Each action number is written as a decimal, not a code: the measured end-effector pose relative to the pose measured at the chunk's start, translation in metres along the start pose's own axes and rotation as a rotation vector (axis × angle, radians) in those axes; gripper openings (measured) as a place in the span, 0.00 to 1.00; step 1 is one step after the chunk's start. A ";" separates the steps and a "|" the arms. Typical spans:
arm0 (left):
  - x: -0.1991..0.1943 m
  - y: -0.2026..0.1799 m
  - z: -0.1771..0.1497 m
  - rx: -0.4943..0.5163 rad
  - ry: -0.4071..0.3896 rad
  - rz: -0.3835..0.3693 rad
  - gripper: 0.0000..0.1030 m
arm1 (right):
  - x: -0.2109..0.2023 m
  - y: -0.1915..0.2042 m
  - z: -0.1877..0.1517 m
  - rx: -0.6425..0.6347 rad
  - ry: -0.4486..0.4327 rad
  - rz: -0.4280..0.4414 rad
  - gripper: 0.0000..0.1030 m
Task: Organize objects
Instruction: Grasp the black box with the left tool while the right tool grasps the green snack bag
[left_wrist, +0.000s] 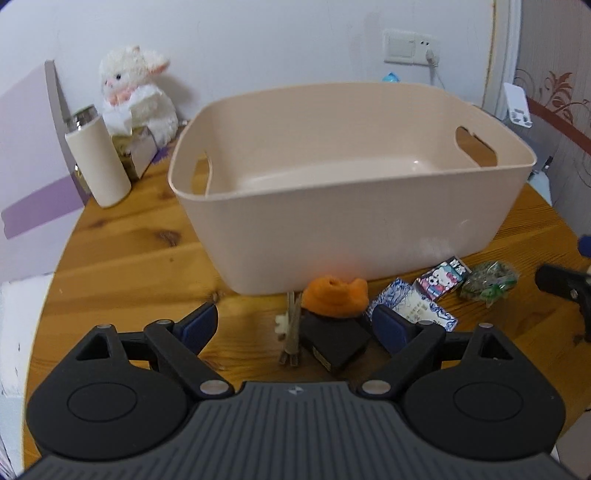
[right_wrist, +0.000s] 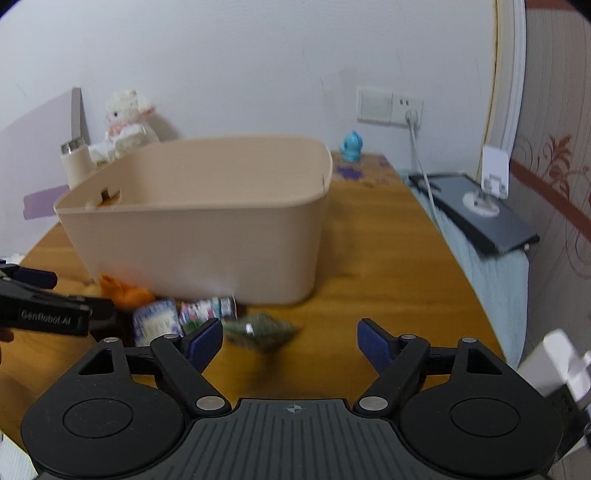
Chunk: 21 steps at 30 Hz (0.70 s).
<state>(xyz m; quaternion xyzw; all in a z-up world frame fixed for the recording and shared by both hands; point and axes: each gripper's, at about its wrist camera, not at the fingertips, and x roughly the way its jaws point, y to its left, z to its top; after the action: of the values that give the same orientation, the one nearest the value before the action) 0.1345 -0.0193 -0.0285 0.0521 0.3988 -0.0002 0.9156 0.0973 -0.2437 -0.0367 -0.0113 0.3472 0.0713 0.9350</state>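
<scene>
A beige plastic basket (left_wrist: 332, 229) stands empty on the wooden table; it also shows in the right wrist view (right_wrist: 207, 236). In front of it lie an orange plush piece (left_wrist: 334, 295), a black box (left_wrist: 332, 343), a small wooden clip (left_wrist: 291, 332), a blue-white packet (left_wrist: 413, 306), a cartoon-print box (left_wrist: 441, 278) and a green wrapped bundle (left_wrist: 487, 282). My left gripper (left_wrist: 295, 325) is open, its jaws on either side of the black box and orange piece. My right gripper (right_wrist: 290, 341) is open and empty, just above the green bundle (right_wrist: 258, 330).
A white tumbler (left_wrist: 98, 158), a plush rabbit (left_wrist: 136, 92) and a small box stand at the back left. A blue figurine (right_wrist: 352, 146) stands at the back. A dark tablet (right_wrist: 476, 210) lies on a unit right of the table. The wall socket (right_wrist: 389, 105) has a cable.
</scene>
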 end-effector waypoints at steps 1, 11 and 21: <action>0.004 -0.001 -0.002 -0.010 0.005 0.007 0.89 | 0.003 0.000 -0.003 -0.001 0.016 0.001 0.83; 0.030 -0.003 -0.013 -0.080 0.059 -0.030 0.63 | 0.032 0.013 -0.013 -0.046 0.085 0.026 0.84; 0.030 0.013 -0.018 -0.094 0.064 -0.105 0.49 | 0.055 0.038 -0.003 -0.114 0.055 0.025 0.83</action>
<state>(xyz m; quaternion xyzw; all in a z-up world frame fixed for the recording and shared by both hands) 0.1424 -0.0036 -0.0620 -0.0117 0.4298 -0.0277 0.9024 0.1312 -0.1990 -0.0733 -0.0623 0.3683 0.1024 0.9220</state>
